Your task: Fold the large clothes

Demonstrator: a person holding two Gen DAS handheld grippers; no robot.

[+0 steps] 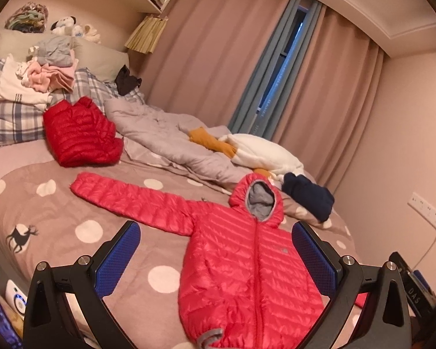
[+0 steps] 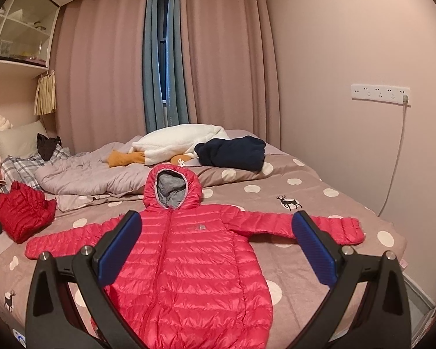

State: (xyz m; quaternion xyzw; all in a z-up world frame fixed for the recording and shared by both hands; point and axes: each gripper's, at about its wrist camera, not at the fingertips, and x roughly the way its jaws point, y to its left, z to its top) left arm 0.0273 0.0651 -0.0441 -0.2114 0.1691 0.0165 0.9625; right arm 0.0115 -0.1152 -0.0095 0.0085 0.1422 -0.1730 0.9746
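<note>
A pink-red hooded puffer jacket (image 1: 247, 267) lies flat and face up on the spotted bedspread (image 1: 58, 218), zipped, with its sleeves spread out to both sides. It also shows in the right wrist view (image 2: 194, 261), hood pointing to the far side. My left gripper (image 1: 216, 256) is open and empty, held above the jacket's near part. My right gripper (image 2: 218, 250) is open and empty, above the jacket's chest.
A folded darker red puffer jacket (image 1: 81, 133) lies at the left by plaid pillows (image 1: 11, 116) and a pile of clothes (image 1: 43, 69). A grey duvet (image 1: 165, 136), a white plush toy (image 2: 180, 142) and a navy garment (image 2: 232, 151) lie beyond the hood. The wall (image 2: 348, 116) stands to the right.
</note>
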